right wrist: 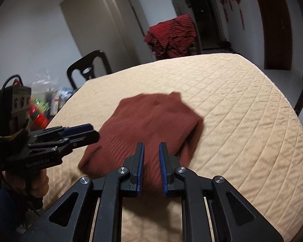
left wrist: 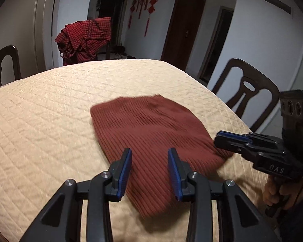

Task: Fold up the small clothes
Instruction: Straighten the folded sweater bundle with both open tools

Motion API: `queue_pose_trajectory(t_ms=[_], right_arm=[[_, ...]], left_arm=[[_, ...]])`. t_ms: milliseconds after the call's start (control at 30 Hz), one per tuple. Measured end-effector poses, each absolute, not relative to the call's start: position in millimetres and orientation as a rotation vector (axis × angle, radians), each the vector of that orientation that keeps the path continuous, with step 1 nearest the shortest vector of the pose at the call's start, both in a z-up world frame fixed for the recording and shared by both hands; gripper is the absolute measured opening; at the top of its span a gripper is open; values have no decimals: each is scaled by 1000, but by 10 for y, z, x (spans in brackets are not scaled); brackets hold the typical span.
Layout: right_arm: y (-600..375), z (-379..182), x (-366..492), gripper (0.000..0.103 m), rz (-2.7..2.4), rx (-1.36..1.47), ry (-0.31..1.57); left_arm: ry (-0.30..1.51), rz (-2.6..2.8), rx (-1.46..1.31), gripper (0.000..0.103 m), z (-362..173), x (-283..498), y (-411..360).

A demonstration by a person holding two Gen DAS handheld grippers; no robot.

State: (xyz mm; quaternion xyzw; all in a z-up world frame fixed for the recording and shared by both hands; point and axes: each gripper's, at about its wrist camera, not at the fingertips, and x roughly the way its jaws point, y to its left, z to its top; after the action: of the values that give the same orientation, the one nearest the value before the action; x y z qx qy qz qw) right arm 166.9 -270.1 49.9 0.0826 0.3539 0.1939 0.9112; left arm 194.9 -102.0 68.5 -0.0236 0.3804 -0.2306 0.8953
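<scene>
A rust-brown ribbed knit garment lies folded into a compact shape on the cream quilted table cover. My left gripper hovers above its near edge, jaws open, with nothing between the blue pads. In the right wrist view the left gripper sits at the garment's left side. My right gripper hangs over the near right part of the garment with a narrow gap and nothing pinched. From the left wrist view the right gripper points at the garment's right corner, held by a hand.
Red checked clothes are draped over a chair beyond the table's far edge. Dark wooden chairs stand at the sides. Bottles and bags crowd the floor area to the left.
</scene>
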Motion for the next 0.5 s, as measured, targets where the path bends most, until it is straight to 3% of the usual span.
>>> queue_pose_trajectory(t_ms=[200, 500], right_arm=[[-2792, 228, 1690, 15, 345, 165, 782], [-2768, 282, 1659, 15, 323, 160, 777]], left_arm=[[810, -456, -45, 38, 496, 1817, -1055], [805, -432, -46, 38, 543, 1754, -1038]])
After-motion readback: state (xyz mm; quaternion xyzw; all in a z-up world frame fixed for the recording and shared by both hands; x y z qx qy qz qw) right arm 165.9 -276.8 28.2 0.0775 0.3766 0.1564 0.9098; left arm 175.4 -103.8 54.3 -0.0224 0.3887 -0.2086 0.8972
